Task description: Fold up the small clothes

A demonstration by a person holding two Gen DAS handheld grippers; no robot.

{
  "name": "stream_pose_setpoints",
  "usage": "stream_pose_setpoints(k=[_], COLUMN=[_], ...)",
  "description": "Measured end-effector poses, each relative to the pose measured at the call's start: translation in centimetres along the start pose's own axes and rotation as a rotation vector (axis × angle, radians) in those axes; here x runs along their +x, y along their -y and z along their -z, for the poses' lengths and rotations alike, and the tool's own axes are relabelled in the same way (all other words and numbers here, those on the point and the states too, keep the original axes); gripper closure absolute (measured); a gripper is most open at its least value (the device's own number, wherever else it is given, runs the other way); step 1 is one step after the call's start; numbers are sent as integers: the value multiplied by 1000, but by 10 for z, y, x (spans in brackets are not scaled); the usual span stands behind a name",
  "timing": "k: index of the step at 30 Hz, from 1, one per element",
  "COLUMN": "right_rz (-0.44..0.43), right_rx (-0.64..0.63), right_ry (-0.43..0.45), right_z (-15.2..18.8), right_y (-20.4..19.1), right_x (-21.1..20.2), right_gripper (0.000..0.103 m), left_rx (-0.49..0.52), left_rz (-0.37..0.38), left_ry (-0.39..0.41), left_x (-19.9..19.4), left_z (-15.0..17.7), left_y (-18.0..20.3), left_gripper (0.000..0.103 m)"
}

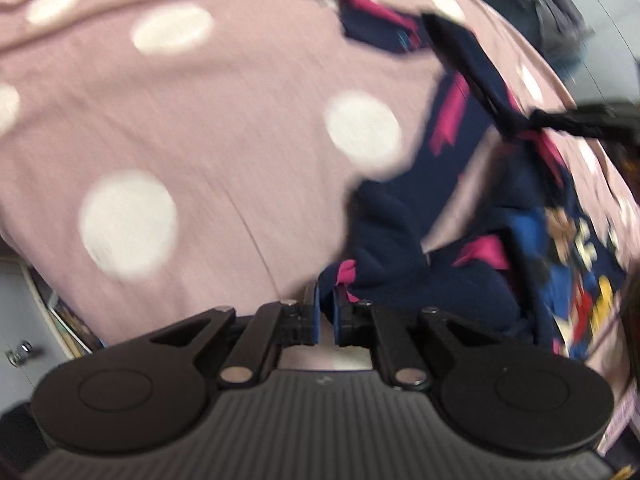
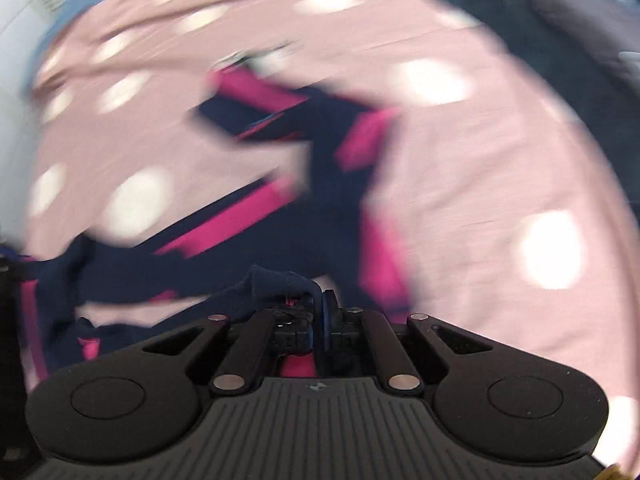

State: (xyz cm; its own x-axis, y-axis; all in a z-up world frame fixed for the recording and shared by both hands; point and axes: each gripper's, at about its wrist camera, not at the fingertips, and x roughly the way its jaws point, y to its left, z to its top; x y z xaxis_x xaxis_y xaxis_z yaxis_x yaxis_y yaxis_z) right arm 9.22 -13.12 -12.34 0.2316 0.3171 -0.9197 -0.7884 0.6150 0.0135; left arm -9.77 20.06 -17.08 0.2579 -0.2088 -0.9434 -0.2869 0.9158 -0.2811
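A small navy garment (image 1: pixel 384 232) with pink stripes and a cartoon print (image 1: pixel 576 248) lies rumpled on a pink bedspread (image 1: pixel 200 120) with white dots. My left gripper (image 1: pixel 326 308) is shut on a navy edge with pink trim at the bottom of the left wrist view. Up to the right, the dark fingers (image 1: pixel 576 118) of the other gripper pinch a raised part of the same garment. In the blurred right wrist view the garment (image 2: pixel 320 220) stretches away across the bedspread (image 2: pixel 480 160). My right gripper (image 2: pixel 320 304) is shut on a navy fold that drapes over its left finger.
Grey-blue fabric (image 1: pixel 560 20) is piled past the bedspread's far right edge. Dark blue cloth (image 2: pixel 540 20) fills the upper right of the right wrist view. A pale cabinet front with a metal knob (image 1: pixel 22 350) stands below the bed's edge at lower left.
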Motion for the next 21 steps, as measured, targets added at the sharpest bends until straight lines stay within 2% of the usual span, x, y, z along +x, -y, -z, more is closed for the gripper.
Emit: stream_pose_setpoints(k=[2,5,8,10,12,13,15,16,17,19,21], right_rz=[116,248,400,446,436,415,393,373,344,238,145], right_rx=[36,164,321,452,550,547,535,540,519,428,415], right_ry=[17,62,106,146,204,239,257,270,285,306,309], right_z=[-4,5,26,49,79,93,115,130,143,163,182], right_y=[23,62,98,113,109,97,66,46,23,-25,-70], right_x=[-12,-38,-66,-88,-111,-124,-137,-147,-153,-155,-156], right_gripper=[97,97,97,97,97,97,97,97,97,97,97], left_rx=[10,19,25,17,17,32,47,40,39,44,124], left_rz=[-39,-83,-112,-130,-180,-240,-306,-315,-283,-152,-21], left_ry=[52,137,203,222,227,238,245,232,215,204,183], left_x=[-5,-15,-23,-25,-24,-24,-24,-24,-25,-26,-22], left_z=[-26,-72,-110,-127,-135,-137,-136,-135,-134,-130,-129], left_y=[-6,-11,-8,-7,-3,-1,-6,-10,-13,-11,16], left_gripper=[97,97,96,93,91,90,72,57,54,52,50])
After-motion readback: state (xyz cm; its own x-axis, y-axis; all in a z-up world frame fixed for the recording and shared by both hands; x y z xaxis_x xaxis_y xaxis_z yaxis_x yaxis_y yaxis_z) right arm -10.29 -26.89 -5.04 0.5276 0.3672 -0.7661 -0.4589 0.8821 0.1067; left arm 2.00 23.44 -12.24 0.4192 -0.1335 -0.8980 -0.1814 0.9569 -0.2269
